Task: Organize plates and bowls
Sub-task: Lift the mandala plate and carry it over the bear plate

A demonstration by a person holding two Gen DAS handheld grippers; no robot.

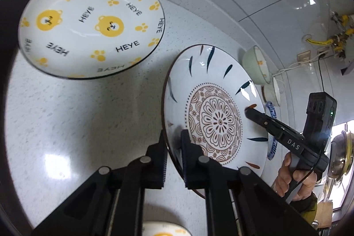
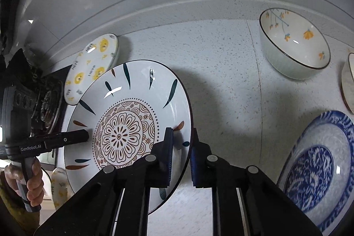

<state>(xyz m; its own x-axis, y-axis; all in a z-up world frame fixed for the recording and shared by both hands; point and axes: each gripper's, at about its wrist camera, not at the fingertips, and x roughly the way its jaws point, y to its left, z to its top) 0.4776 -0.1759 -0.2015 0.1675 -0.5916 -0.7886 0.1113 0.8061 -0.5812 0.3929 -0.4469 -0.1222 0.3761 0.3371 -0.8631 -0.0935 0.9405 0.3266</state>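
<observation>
A white plate with a brown flower medallion and dark leaf strokes (image 1: 219, 123) (image 2: 124, 132) is held off the speckled countertop (image 2: 221, 63), casting a shadow on it. My left gripper (image 1: 174, 143) is shut on its near-left rim, one finger above and one below. My right gripper (image 2: 181, 138) is shut on the opposite rim. Each wrist view shows the other gripper across the plate: the right gripper (image 1: 250, 112) and the left gripper (image 2: 85, 136), each with a hand on its handle.
A yellow bear plate (image 1: 88, 21) (image 2: 93, 68) lies left by the wall. A green flowered bowl (image 2: 294, 43), a second bowl (image 2: 348, 85) and a blue patterned plate (image 2: 316, 169) sit right. Another bear-print dish (image 1: 163, 230) is near the front. A stove burner (image 2: 48, 103) is far left.
</observation>
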